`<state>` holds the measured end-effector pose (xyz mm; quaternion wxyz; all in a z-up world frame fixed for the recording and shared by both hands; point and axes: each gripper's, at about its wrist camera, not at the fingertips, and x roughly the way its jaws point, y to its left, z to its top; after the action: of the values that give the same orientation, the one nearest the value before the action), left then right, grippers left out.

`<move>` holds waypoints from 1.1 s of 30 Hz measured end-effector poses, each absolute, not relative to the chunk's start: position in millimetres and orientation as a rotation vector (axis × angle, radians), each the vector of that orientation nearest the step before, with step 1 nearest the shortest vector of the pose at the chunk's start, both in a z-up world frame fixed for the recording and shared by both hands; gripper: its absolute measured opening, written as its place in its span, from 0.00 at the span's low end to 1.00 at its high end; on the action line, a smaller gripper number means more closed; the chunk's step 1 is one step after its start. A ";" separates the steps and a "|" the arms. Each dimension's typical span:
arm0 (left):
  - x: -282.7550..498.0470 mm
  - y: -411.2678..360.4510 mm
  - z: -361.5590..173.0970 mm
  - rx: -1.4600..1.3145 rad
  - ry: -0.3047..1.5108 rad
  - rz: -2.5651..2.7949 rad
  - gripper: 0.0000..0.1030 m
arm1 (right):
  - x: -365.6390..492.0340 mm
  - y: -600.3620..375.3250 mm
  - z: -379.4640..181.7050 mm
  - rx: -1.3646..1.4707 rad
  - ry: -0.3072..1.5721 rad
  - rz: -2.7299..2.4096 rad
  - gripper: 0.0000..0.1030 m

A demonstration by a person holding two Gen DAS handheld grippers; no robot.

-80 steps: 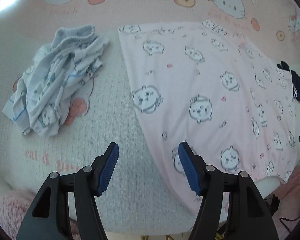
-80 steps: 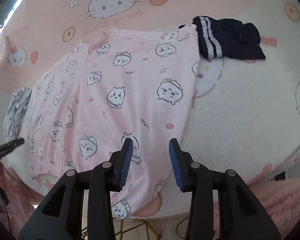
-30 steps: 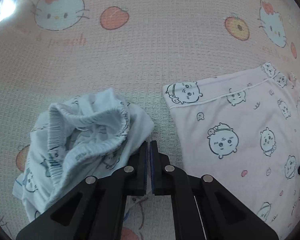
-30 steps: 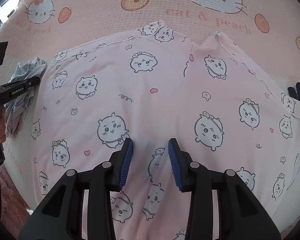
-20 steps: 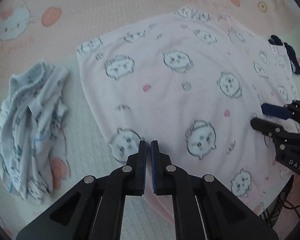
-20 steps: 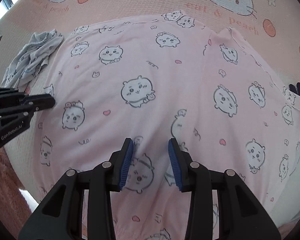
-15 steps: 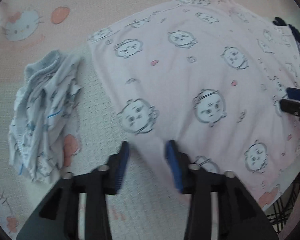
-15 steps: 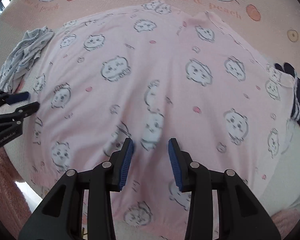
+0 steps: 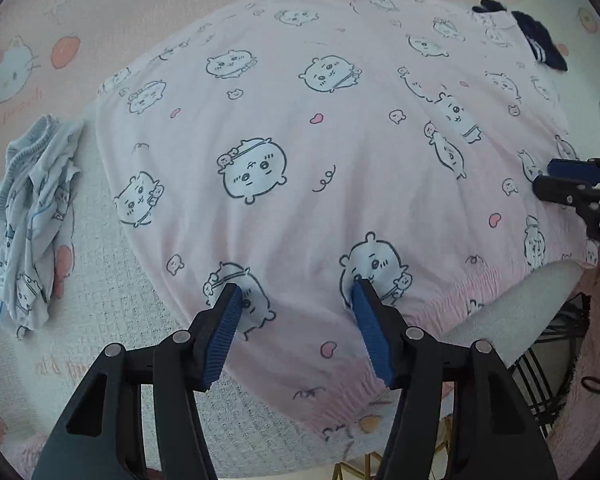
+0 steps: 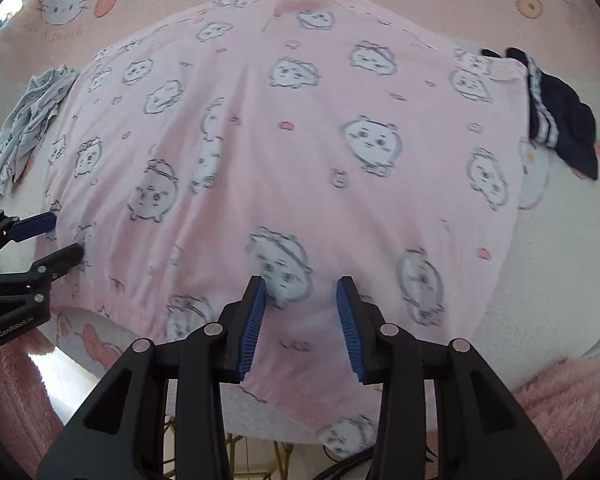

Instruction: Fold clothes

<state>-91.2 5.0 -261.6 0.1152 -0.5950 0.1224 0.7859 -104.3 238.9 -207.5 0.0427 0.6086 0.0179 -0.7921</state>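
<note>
A pink garment point(image 9: 308, 152) printed with cartoon faces lies spread flat on the bed, its gathered hem hanging over the near edge. My left gripper point(image 9: 296, 300) is open just above the hem's left part, nothing between its blue pads. My right gripper point(image 10: 300, 300) is open over the hem's right part of the same pink garment point(image 10: 292, 152), also empty. The right gripper point(image 9: 544, 178) shows at the right edge of the left wrist view; the left gripper point(image 10: 66, 236) shows at the left edge of the right wrist view.
A crumpled light-blue garment point(image 9: 28, 216) lies left of the pink one. A dark navy item with white stripes point(image 10: 560, 120) sits at the pink garment's far right corner. The bedspread point(image 9: 112, 288) has cat and fruit prints. The bed's near edge drops off under the grippers.
Both grippers have pulled back toward the near hem of the pink garment. My left gripper, shut a second ago beside the blue garment, has opened wide and moved right over the pink fabric.
</note>
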 end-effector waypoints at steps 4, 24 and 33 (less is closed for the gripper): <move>-93.8 -20.6 -246.6 -1.776 0.261 2.370 0.56 | -82.3 279.4 -195.5 1.867 -0.136 -2.496 0.36; -93.9 -6.4 -250.4 -1.830 0.222 2.346 0.55 | -16.0 316.3 -213.5 2.048 -0.259 -2.403 0.37; -108.7 -20.0 -246.9 -1.826 0.099 2.370 0.55 | 10.2 351.9 -222.5 1.956 -0.881 -2.217 0.39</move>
<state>-108.7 -20.0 -246.9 0.0739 -0.6082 0.0331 0.7896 10.2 351.9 -222.5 0.0283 0.6339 -0.2853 -0.7183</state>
